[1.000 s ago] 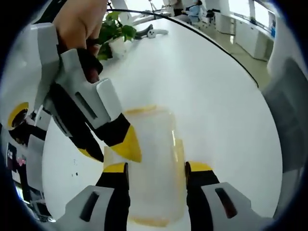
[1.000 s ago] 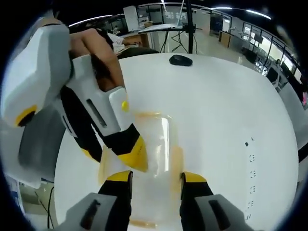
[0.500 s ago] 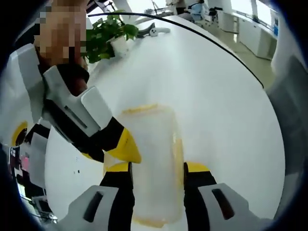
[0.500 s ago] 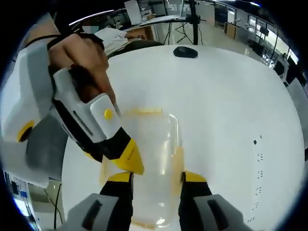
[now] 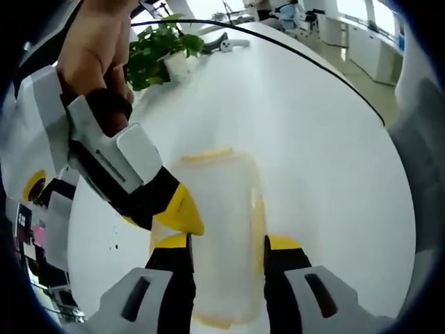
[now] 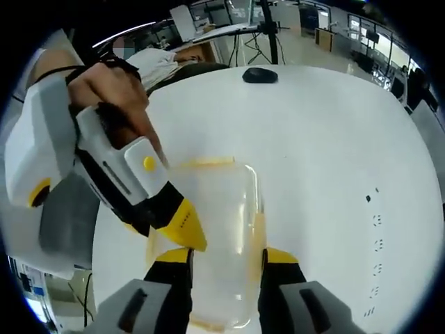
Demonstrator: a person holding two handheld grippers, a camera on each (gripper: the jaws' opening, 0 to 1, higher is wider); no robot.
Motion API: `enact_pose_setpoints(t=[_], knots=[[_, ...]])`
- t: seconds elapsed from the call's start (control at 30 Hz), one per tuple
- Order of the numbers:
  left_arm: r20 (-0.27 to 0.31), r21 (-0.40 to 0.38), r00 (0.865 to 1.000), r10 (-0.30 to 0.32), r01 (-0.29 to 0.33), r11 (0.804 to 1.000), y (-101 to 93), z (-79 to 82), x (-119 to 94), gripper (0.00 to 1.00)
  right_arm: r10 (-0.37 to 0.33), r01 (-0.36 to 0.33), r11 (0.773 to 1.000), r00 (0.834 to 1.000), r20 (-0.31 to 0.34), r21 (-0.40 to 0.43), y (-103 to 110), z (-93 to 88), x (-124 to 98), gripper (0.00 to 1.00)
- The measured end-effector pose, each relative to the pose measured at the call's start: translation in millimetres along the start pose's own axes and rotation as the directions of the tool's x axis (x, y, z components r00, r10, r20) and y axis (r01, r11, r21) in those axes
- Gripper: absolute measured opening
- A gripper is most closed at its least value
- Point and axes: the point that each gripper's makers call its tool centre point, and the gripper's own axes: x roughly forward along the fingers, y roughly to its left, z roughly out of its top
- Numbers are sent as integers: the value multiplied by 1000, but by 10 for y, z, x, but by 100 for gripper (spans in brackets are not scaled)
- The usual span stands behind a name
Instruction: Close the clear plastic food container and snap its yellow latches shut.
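Clear rectangular plastic food container with yellow latches | lying lengthwise up frame centre, between left gripper jaws, spread | right gripper spreading likewise; other gripper's yellow tip touching container's left edge.

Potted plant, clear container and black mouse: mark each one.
Potted plant (image 5: 161, 50), left gripper view: on its green leaves.
Clear container (image 5: 221, 209), left gripper view: middle of the lid.
Black mouse (image 6: 259, 75), right gripper view: on its top.
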Motion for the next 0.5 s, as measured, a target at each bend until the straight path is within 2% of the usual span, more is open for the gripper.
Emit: enact_pose_setpoints(t=[0.1, 0.13, 0.23, 0.37, 0.43, 0.5], knots=[[27, 28, 1000, -5, 4, 1000, 14, 0, -2, 37, -4, 4, 1000, 1000, 3, 0, 4, 14, -16, 36], [38, 4, 999, -6, 6, 1000, 7, 9, 2, 37, -8, 8, 1000, 1000, 7, -2, -1, 20, -15, 36], [27, 32, 1000, -3, 2, 1000, -4, 14, 14, 38, -25, 25, 1000, 999, 24, -6, 5, 40, -31, 37], [30, -1, 1000, -8, 8, 1000, -16, 40, 3, 41, -44, 45, 999, 998, 34, -11, 20, 66, -43, 37], [13, -3, 1000, -7, 7, 1000, -23, 4, 16, 48, -52, 53, 999, 998, 43, -14, 40, 92, -35, 37], [12, 6, 1000, -9, 9, 1000, -55, -1, -5, 47, -54, 54, 998, 997, 54, -10, 63, 122, -18, 37]])
